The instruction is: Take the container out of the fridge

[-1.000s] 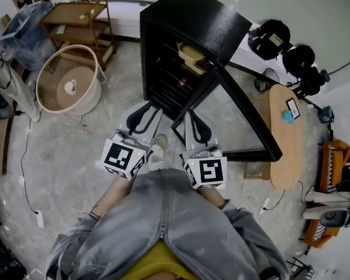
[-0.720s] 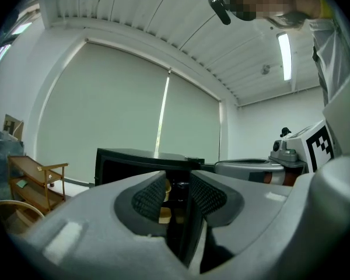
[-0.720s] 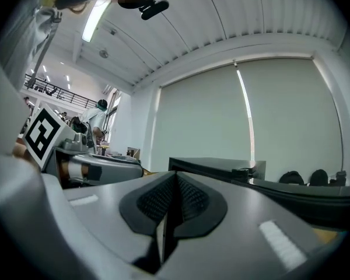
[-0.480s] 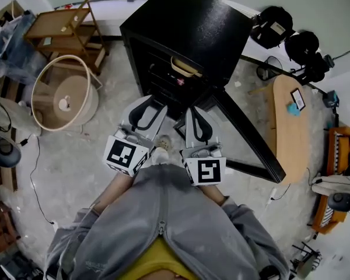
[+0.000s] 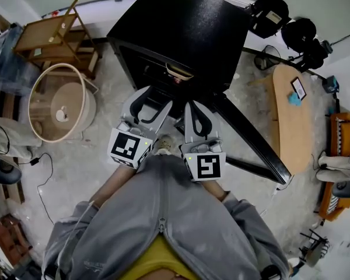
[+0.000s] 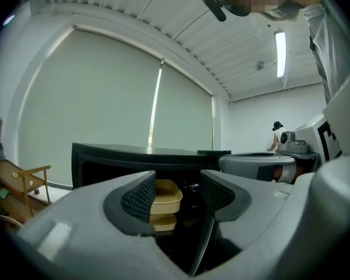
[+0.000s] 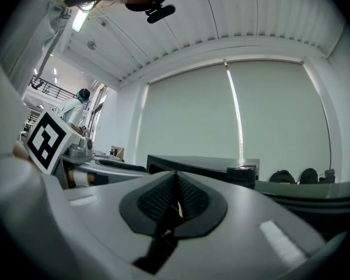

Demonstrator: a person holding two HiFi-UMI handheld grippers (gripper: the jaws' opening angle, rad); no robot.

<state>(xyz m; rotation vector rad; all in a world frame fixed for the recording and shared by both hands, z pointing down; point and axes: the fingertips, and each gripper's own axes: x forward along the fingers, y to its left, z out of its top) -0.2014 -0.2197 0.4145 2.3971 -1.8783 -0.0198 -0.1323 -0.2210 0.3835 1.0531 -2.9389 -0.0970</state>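
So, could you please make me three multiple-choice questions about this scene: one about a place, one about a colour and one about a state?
1. Where is the tan container relative to the fridge? A on top of it; B inside it; C beside it.
2. What colour is the fridge? A white; B silver; C black.
3. The right gripper has its fingers: A closed together, empty; B wide apart; C closed on the container.
Answers: 1 B, it sits on a shelf in the open compartment. 2 C, its top and sides are black. 3 A, the pads meet with nothing between them.
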